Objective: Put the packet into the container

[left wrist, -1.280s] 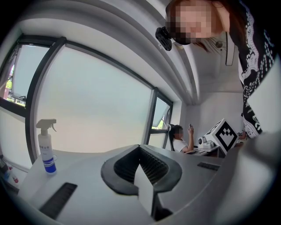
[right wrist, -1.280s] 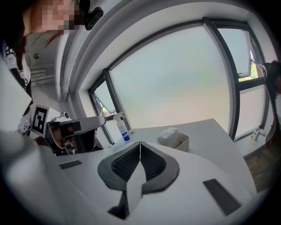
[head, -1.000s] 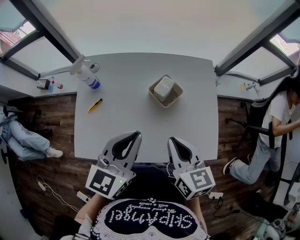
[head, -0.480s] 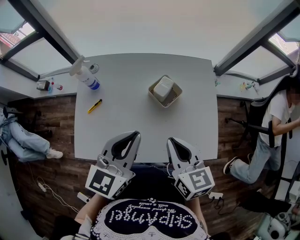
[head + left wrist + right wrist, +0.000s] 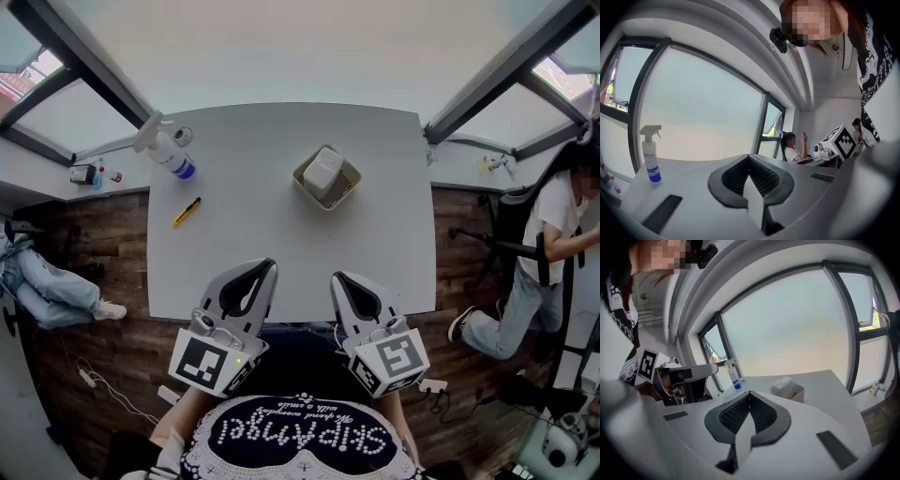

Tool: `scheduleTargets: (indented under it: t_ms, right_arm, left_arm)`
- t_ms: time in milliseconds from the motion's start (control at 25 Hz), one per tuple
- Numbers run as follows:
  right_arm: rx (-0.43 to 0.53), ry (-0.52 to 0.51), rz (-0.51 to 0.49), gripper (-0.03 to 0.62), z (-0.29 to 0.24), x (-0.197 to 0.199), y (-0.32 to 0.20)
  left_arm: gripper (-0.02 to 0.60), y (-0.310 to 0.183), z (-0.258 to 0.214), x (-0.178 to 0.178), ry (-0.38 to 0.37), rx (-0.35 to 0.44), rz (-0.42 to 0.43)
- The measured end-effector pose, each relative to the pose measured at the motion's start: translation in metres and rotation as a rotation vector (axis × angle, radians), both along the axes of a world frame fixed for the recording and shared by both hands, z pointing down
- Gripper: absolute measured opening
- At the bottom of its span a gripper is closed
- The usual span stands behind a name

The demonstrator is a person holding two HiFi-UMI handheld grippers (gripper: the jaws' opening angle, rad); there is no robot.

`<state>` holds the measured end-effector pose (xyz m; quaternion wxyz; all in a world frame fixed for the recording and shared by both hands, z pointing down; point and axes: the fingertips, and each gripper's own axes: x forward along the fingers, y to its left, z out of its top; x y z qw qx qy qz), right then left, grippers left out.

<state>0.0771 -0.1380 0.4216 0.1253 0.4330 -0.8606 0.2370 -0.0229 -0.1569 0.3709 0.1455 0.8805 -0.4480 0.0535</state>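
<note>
Packet already sits in the container on the tabletop, poking above its rim, while the left claw and right claw, both pinched fully together and empty, hover well short of the container, so I'd guess a careless reach could knock it out.

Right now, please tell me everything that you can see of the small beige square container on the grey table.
The small beige square container looks like thin card or plastic. It is open at the top and has low walls. It stands upright on the grey table, in the far half and a little right of the middle, turned cornerwise to the table's edges. A white soft-looking packet lies inside it and rises above the rim. Nothing else touches it.
</note>
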Motion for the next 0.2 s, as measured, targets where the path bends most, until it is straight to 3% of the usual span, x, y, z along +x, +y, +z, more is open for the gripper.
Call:
scheduleTargets:
  t_ms: [200]
  right_arm:
    - [-0.011, 0.000, 0.007, 0.014, 0.0003, -0.0007, -0.0004]
  left_arm:
    - [0.009, -0.0021, -0.0064, -0.0007, 0.029, 0.026, -0.007]
